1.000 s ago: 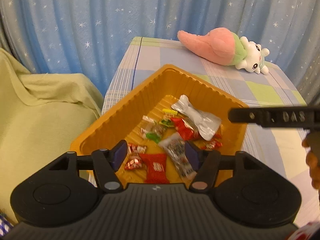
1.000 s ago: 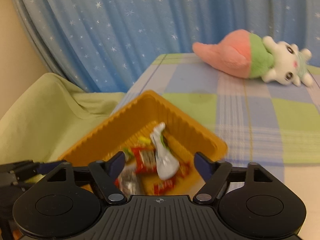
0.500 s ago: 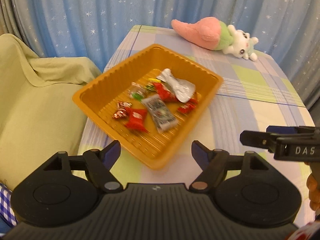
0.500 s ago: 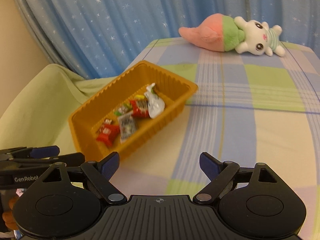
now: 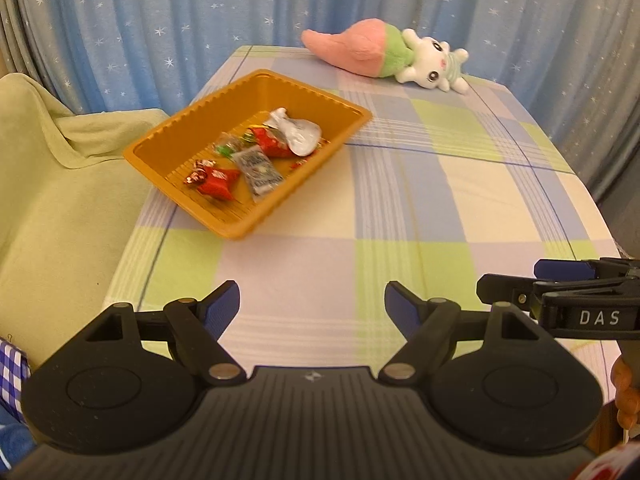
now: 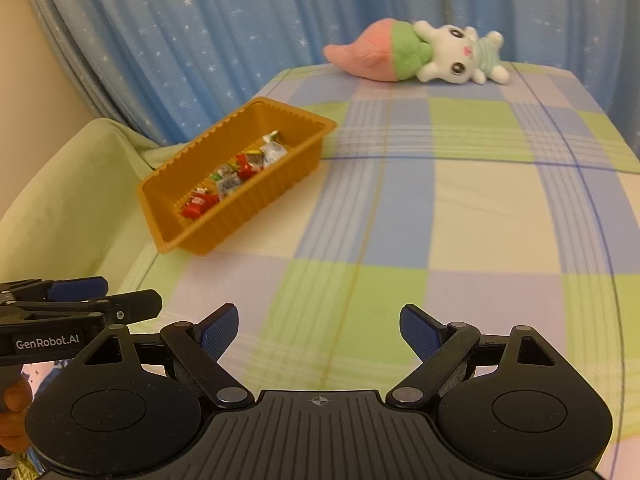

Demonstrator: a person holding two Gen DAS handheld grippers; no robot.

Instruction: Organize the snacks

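An orange ribbed tray (image 5: 168, 148) stands at the table's left edge; it also shows in the right wrist view (image 6: 248, 208). In it lie several wrapped snacks: a red packet (image 5: 216, 186), a grey packet (image 5: 258, 168), a silver pouch (image 5: 298, 134), a green candy (image 5: 226, 147). My left gripper (image 5: 312, 304) is open and empty, near the table's front edge, well back from the tray. My right gripper (image 6: 318, 330) is open and empty, also near the front. Each gripper shows at the side of the other's view.
A pink, green and white plush toy (image 5: 380, 56) lies at the table's far end. The checked tablecloth (image 5: 420, 216) covers the table. A pale green covered seat (image 5: 52, 184) stands left of the table. Blue starred curtains hang behind.
Both grippers have pulled back from over the tray to the table's front edge. The tray and its snacks look smaller and farther away; both stay open.
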